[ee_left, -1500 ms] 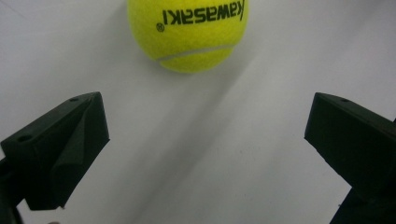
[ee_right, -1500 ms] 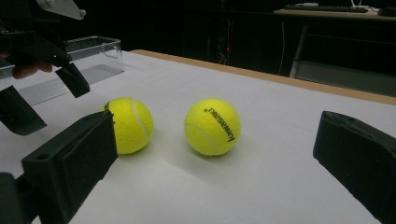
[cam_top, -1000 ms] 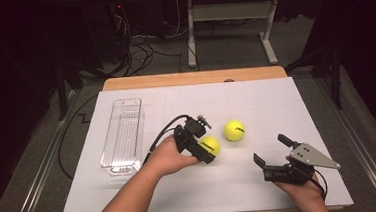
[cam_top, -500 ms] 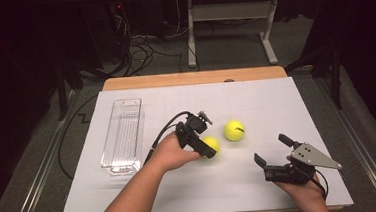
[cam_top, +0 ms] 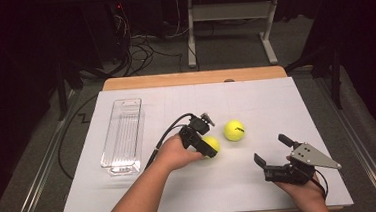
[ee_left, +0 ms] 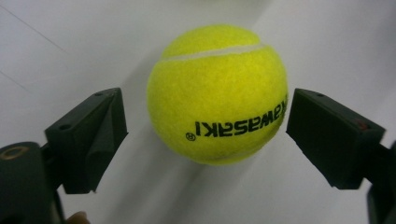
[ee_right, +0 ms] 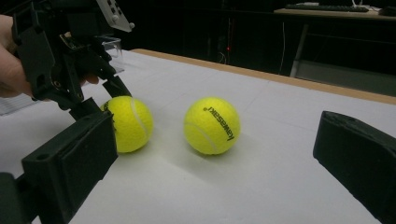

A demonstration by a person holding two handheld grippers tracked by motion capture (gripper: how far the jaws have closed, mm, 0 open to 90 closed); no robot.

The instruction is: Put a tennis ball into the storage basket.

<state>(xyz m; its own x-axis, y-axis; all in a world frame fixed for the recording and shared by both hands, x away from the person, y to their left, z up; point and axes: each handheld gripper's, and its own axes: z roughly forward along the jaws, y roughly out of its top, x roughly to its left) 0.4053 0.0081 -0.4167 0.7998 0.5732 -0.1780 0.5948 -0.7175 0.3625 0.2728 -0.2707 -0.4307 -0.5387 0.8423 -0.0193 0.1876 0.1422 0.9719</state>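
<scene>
1. High view: the left gripper (cam_top: pixel 210 145) is sitting over the nearer tennis ball (cam_top: pixel 211 143), which is lying on the white tabletop (cam_top: pixel 192 191) around its middle, somewhat nearer the front edge than the back. The second tennis ball (cam_top: pixel 234 130) is resting just beside it, toward the right edge and a little farther back. The right gripper (cam_top: pixel 272 152) is hovering near the front right corner with its jaws spread wide and nothing between them. A clear plastic tray (cam_top: pixel 123 135) is lying along the left edge, well apart from both balls.

2. Left gripper view: the two black jaws are flanking the nearer tennis ball (ee_left: pixel 217 93), and they have just been closing around it. The right jaw is sitting at the ball's side (touching or a hair off, hard to tell), while a gap is showing at the left jaw, so the ball is not yet pinched.

3. Right gripper view: its own jaws are standing wide and empty. Farther off, the left gripper (ee_right: pixel 100 100) is reaching down onto the nearer tennis ball (ee_right: pixel 128 123), with the second tennis ball (ee_right: pixel 212 125) sitting just beside it on the white tabletop (ee_right: pixel 243 186).
</scene>
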